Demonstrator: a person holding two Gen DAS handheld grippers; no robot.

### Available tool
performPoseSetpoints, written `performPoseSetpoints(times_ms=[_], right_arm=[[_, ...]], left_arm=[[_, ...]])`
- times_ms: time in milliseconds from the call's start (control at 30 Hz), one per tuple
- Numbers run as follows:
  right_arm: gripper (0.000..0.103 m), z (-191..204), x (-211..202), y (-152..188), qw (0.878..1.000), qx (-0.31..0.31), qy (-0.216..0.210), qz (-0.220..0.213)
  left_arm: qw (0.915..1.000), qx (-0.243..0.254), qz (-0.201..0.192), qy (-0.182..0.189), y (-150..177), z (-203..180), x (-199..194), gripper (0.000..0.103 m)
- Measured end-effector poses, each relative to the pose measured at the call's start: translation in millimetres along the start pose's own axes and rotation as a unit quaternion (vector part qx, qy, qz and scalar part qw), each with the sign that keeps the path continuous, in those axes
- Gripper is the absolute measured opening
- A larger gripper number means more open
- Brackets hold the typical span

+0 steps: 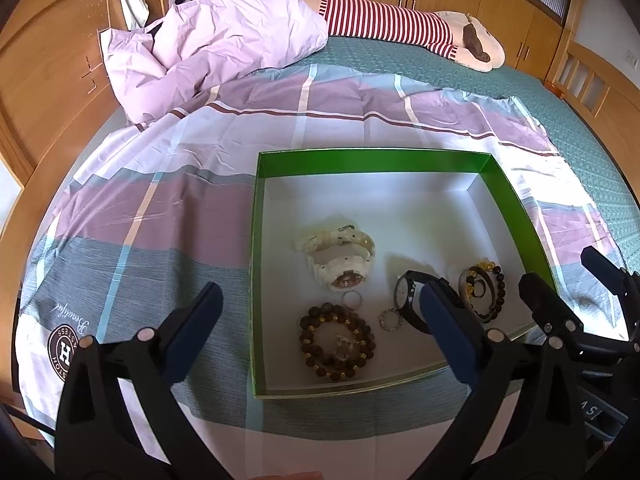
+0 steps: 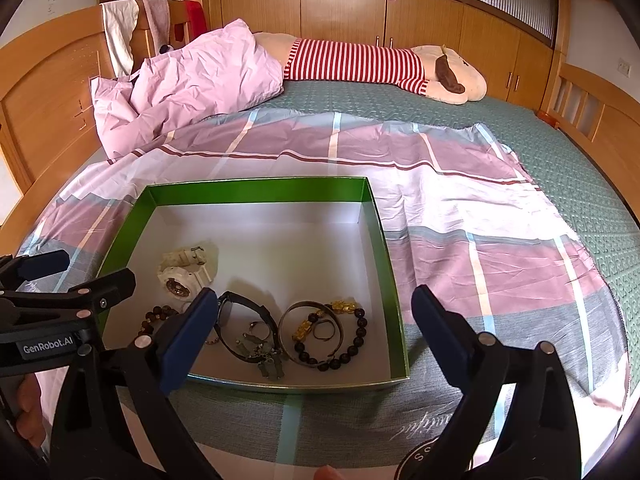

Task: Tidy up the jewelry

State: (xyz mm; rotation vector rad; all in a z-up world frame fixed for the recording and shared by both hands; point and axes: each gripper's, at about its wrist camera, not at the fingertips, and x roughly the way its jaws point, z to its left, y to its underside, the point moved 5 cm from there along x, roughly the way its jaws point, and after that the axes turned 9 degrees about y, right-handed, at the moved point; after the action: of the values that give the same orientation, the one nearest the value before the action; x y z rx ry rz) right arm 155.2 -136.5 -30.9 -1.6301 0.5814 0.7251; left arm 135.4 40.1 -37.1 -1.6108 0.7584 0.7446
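A green box (image 1: 372, 156) with a white floor lies on the bed and holds the jewelry. Inside are a white watch (image 1: 340, 260), a black watch (image 1: 408, 296), a brown bead bracelet (image 1: 338, 342), two small rings (image 1: 352, 300) and a bangle with a black bead bracelet (image 1: 482, 292). My left gripper (image 1: 320, 296) hovers open over the box's near left side, holding nothing. My right gripper (image 2: 314, 298) is open above the near right corner, over the bangle (image 2: 310, 332) and the black beads (image 2: 352, 344). It is also empty.
The box (image 2: 260, 190) rests on a plaid sheet (image 2: 460, 220) spread over a green mattress (image 2: 560, 152). A crumpled pink duvet (image 2: 192, 80) and a long plush toy in a striped shirt (image 2: 360, 64) lie at the back. A wooden headboard (image 2: 48, 92) stands at the left.
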Motion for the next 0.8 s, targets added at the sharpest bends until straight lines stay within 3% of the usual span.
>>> performPoseSetpoints(times_ms=[800], right_arm=[[0.095, 0.1, -0.3, -0.2, 1.0, 0.001, 0.0, 0.0]], left_arm=[[1.0, 0.003, 0.004, -0.002, 2.5, 1.5, 2.1, 0.098]])
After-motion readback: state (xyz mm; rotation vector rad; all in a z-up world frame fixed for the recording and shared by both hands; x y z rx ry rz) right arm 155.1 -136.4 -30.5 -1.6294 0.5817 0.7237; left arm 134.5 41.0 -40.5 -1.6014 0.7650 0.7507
